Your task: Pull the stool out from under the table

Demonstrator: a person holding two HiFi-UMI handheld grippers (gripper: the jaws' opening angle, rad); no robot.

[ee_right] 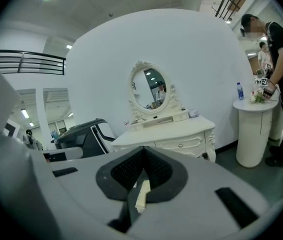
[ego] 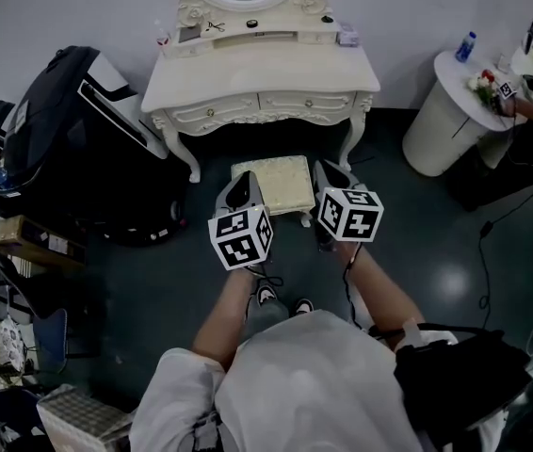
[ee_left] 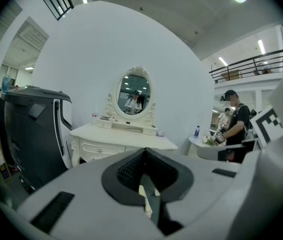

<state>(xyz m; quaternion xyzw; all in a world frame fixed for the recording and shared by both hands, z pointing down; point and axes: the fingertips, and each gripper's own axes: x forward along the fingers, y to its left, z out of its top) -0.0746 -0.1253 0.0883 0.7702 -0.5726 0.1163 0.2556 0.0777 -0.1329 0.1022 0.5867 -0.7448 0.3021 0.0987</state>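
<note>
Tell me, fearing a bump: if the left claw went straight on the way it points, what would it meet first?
Probably the cream stool: a cream sliver shows just past the shut left claw. It points near the stool's left edge, so it could miss toward the dressing table; depth is unclear.

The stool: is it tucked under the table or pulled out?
Pulled out. In the head view the stool's whole cushioned seat shows on the floor in front of the table, not beneath its top.

Staring down the closed-up gripper (ee_right: 142,170) at a white table (ee_right: 166,134) with an oval mirror (ee_right: 150,95). Catching a cream sliver of stool (ee_right: 142,194) through its gap, stand (ee_right: 254,134) and person (ee_right: 276,49) off right.
</note>
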